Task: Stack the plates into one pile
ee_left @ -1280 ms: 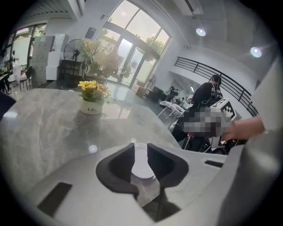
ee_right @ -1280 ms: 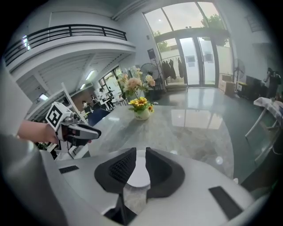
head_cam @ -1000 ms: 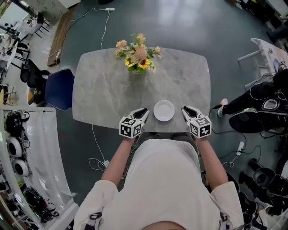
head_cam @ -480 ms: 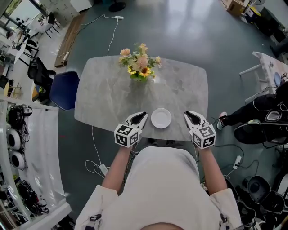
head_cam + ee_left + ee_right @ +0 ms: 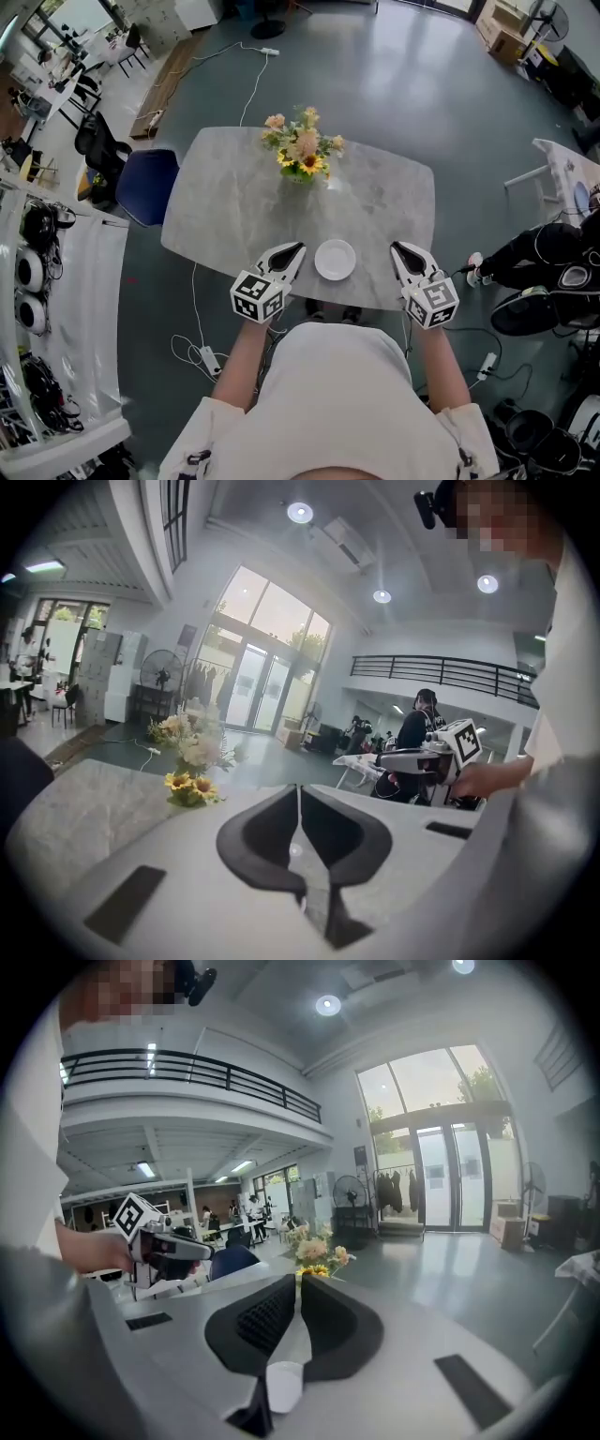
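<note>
I see a white plate on the grey marbled table, close to the near edge. It's round and plain with a slightly raised rim. From above it reads as one disc, and I can't tell how many are stacked in it. It sits between the two grippers and touches neither. Left gripper: the jaws have just been closing and are now nearly together with nothing between them. Right gripper: jaws together, also empty. Both point toward the flowers at the far side.
</note>
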